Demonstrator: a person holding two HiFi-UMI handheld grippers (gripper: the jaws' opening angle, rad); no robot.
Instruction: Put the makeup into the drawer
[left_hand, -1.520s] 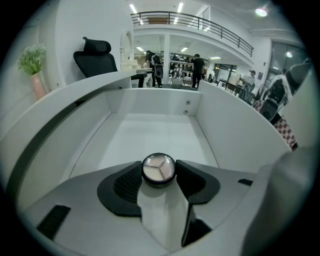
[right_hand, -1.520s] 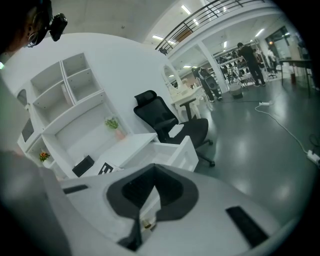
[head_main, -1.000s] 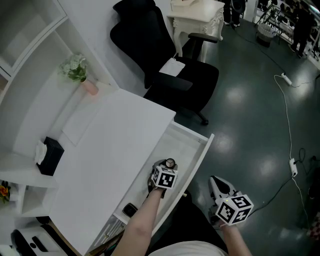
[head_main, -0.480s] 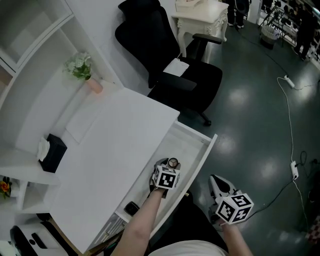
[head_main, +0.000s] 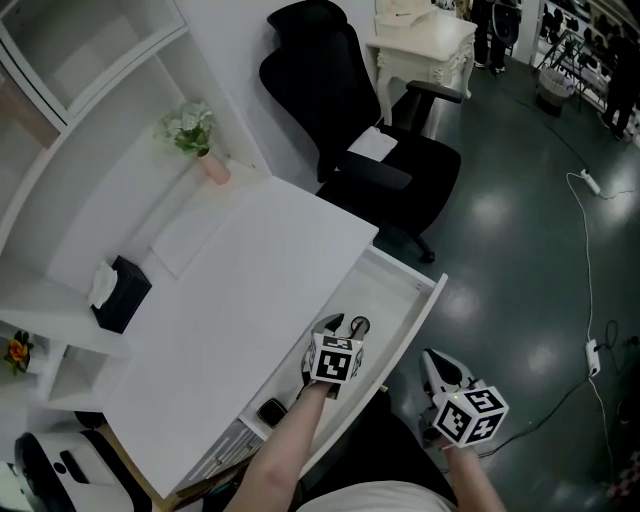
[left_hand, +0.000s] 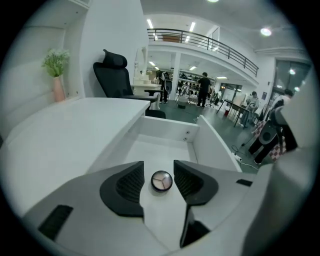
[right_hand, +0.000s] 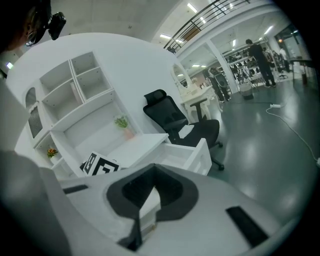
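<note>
The makeup, a small round compact (head_main: 358, 326) with a dark rim, lies flat on the floor of the open white drawer (head_main: 418, 318). My left gripper (head_main: 338, 328) hangs just above it. In the left gripper view the compact (left_hand: 161, 181) shows in the gap of the left gripper (left_hand: 159, 165). The jaws are closing, and neither dark pad touches it. My right gripper (head_main: 432, 358) waits off the drawer's front corner, over the dark floor. In its own view the right gripper (right_hand: 155, 170) has its pads met at the tips with nothing in them.
The white desk top (head_main: 230, 290) runs left of the drawer, with a black tissue box (head_main: 120, 295) and a pink vase of flowers (head_main: 205, 150) at the back. A black office chair (head_main: 370, 150) stands beyond the drawer's far end. A small dark item (head_main: 270, 412) lies at the drawer's near end.
My left gripper has lifted off the compact, which stays on the drawer floor. The right gripper has hardly moved.
</note>
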